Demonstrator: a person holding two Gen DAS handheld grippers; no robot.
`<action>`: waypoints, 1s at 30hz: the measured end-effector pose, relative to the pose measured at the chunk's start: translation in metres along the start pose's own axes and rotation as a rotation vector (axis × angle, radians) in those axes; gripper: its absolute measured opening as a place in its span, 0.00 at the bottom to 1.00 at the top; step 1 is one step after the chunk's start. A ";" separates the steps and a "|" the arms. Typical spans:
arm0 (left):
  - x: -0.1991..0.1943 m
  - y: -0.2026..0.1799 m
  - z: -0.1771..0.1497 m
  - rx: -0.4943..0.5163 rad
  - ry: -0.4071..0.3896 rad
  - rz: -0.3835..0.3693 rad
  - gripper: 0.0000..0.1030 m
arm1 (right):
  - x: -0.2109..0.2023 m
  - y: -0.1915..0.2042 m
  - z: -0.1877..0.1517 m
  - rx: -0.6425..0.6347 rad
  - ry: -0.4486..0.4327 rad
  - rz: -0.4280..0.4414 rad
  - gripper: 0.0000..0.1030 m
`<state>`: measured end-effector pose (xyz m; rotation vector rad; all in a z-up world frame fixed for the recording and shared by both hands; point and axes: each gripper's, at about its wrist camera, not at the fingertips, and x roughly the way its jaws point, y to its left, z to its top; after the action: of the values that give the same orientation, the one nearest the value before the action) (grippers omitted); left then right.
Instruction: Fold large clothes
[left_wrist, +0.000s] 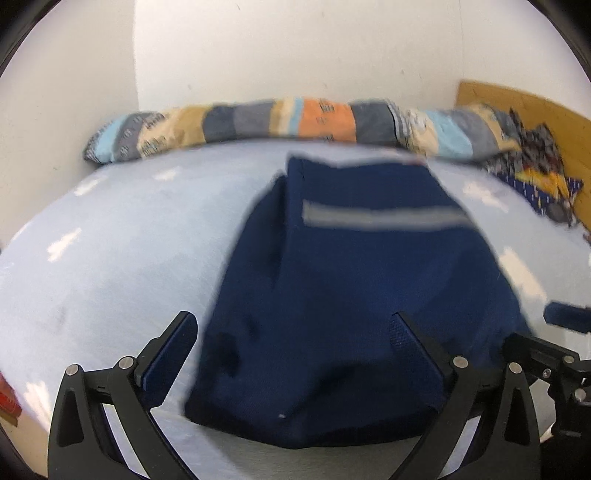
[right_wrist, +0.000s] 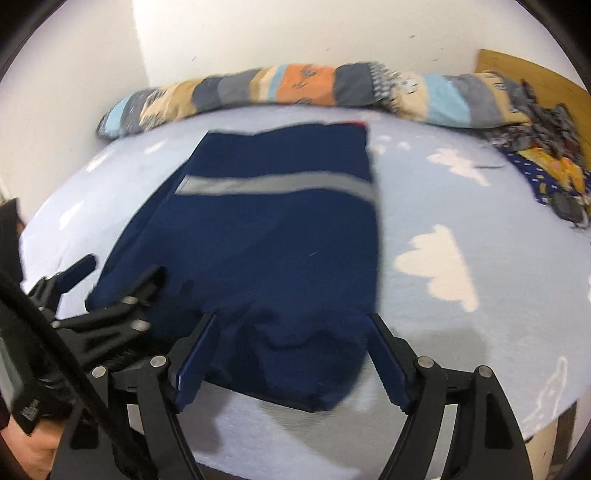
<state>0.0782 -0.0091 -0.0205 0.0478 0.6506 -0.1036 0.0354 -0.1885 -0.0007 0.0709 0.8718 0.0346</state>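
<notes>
A navy blue garment (left_wrist: 343, 295) with a grey stripe lies folded into a long panel on the light blue bed; it also shows in the right wrist view (right_wrist: 266, 251). My left gripper (left_wrist: 295, 325) is open, its jaws wide apart over the garment's near end, holding nothing. My right gripper (right_wrist: 291, 325) is open too, jaws spread over the near hem. The left gripper also shows at the left of the right wrist view (right_wrist: 122, 273). The right gripper's finger shows at the right edge of the left wrist view (left_wrist: 565, 317).
The bed sheet (right_wrist: 461, 206) is light blue with white clouds. A patchwork rolled quilt (left_wrist: 295, 122) lies along the far wall. A pile of dark patterned clothes (right_wrist: 546, 162) sits at the far right by a wooden headboard (left_wrist: 517, 99). The bed's near right edge (right_wrist: 554, 413) drops off.
</notes>
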 end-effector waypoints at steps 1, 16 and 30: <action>-0.010 0.001 0.006 -0.001 -0.017 0.004 1.00 | -0.005 -0.003 0.001 0.010 -0.013 0.002 0.82; -0.068 0.013 0.026 0.008 -0.036 0.058 1.00 | -0.060 0.010 0.001 -0.017 -0.205 -0.054 0.93; -0.027 0.011 0.023 -0.025 0.096 0.044 1.00 | -0.027 0.005 0.004 0.027 -0.098 -0.056 0.93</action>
<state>0.0717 0.0024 0.0146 0.0432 0.7464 -0.0512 0.0214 -0.1854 0.0232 0.0731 0.7763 -0.0325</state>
